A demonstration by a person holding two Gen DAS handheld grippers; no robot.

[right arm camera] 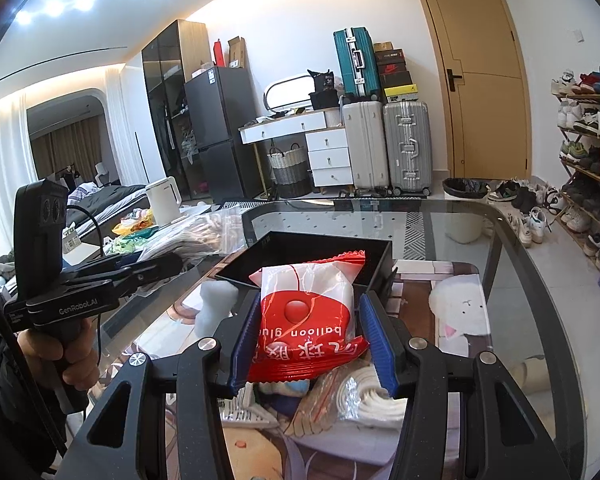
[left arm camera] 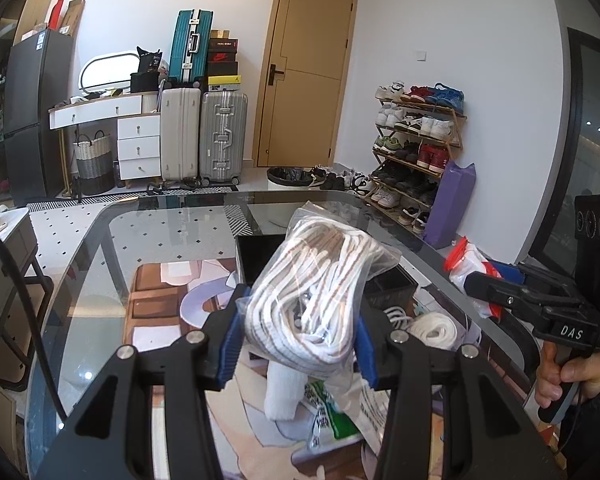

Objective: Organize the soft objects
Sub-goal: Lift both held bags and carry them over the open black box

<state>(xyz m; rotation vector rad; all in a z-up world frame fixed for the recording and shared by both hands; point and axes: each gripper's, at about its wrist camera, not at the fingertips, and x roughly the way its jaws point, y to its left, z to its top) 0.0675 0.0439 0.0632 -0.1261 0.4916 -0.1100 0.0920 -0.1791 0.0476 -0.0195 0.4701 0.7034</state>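
Note:
My left gripper [left arm camera: 298,332] is shut on a clear plastic bag of coiled white rope [left arm camera: 320,284], held above the glass table [left arm camera: 92,264]. My right gripper [right arm camera: 308,336] is shut on a red and white balloon glue packet [right arm camera: 306,316], lifted in front of a black tray [right arm camera: 320,252]. The same black tray [left arm camera: 260,256] sits behind the rope bag in the left wrist view. More soft items lie below on the printed mat: a white rope coil [left arm camera: 436,330], a white roll [left arm camera: 284,392], a green-labelled bag [left arm camera: 332,416] and bagged white cord [right arm camera: 372,396].
The other gripper with its hand shows at each view's edge: right one [left arm camera: 540,304], left one [right arm camera: 100,276]. Clear bags [right arm camera: 196,236] and a white kettle [right arm camera: 162,200] lie left. Suitcases [left arm camera: 204,136], a door [left arm camera: 308,76] and a shoe rack [left arm camera: 416,148] stand beyond the table.

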